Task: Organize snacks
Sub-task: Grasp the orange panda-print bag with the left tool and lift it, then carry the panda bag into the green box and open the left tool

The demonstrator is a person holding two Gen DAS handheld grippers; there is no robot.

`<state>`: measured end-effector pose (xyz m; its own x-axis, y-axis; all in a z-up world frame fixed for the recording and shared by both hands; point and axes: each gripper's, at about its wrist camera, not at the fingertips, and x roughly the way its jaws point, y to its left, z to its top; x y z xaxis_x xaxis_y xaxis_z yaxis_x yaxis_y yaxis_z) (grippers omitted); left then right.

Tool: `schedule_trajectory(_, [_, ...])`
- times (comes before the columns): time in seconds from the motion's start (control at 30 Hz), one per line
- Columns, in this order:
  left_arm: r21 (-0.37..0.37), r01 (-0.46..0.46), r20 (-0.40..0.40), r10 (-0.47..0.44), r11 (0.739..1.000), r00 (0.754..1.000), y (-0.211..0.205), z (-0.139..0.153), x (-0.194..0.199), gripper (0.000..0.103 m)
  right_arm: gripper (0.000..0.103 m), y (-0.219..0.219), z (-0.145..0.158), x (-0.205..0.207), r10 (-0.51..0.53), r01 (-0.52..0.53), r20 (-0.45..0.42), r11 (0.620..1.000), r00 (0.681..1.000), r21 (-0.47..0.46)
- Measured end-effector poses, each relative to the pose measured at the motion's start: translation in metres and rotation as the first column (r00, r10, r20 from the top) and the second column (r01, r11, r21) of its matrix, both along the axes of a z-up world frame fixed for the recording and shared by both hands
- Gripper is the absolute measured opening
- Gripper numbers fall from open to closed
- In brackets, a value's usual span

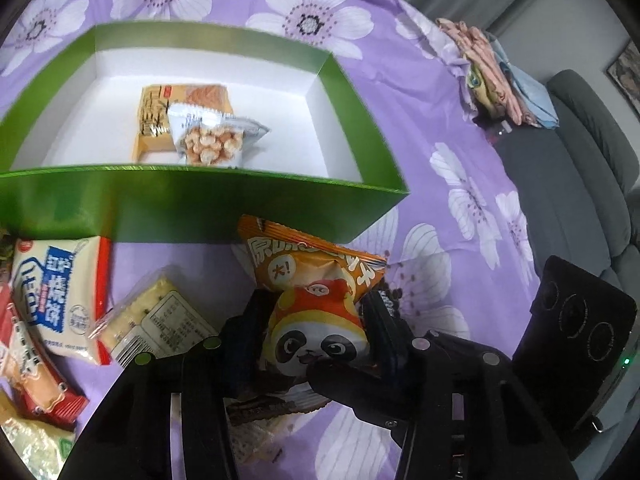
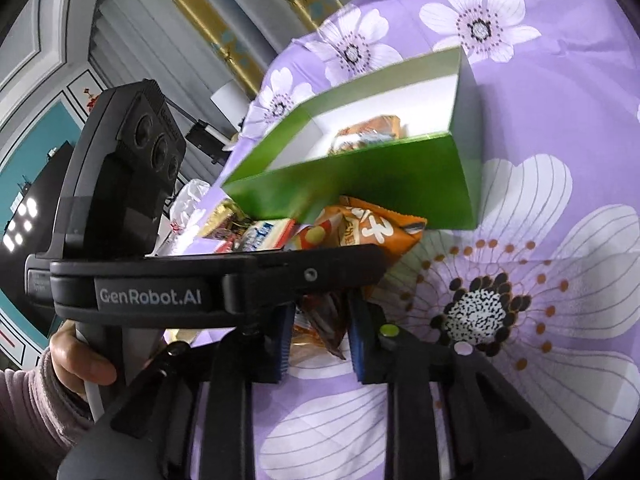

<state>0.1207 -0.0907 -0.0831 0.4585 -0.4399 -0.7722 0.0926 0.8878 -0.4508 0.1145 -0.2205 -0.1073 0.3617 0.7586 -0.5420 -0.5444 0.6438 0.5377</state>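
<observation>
On the purple flowered cloth [image 1: 420, 128], loose crinkly wrappers lie at the left: a white-and-blue packet [image 1: 60, 300] beside a clear cracker pack [image 1: 156, 316]. The glossy orange panda packet [image 1: 316, 304], puffy and creased, sits just before the green box [image 1: 192, 208]. The left gripper [image 1: 316, 320] has its jaws clenched on it; the right gripper [image 2: 318, 332] pinches its dark crimped end.

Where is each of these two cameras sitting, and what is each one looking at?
Left wrist: on the left hand-held gripper, looking down at its orange snack bag and the green box.
Right wrist: on the right hand-held gripper, facing the same bag; the left gripper and a hand show.
Shared: bag, box, flowered cloth.
</observation>
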Motion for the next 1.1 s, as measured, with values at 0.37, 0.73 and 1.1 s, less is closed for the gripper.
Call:
schedule_trajectory(0.37, [0.0, -0.021, 0.121, 0.021, 1.0, 0.992, 0.002, 0.042, -0.022, 0.049, 0.024, -0.001, 0.035, -0.019, 0.009, -0.015, 0.128, 0.999, 0.992, 0.046])
schedule_trajectory(0.73, [0.024, -0.014, 0.262, 0.007, 1.0, 0.965, 0.006, 0.102, -0.009, 0.049, 0.024, 0.004, 0.084, -0.006, -0.032, 0.009, 0.254, 0.996, 0.967, 0.091])
schedule_trajectory(1.1, [0.025, -0.041, 0.283, 0.032, 0.999, 0.959, 0.046, 0.121, 0.044, 0.049, 0.024, 0.042, 0.105, 0.048, -0.009, -0.009, 0.285, 0.998, 0.959, 0.063])
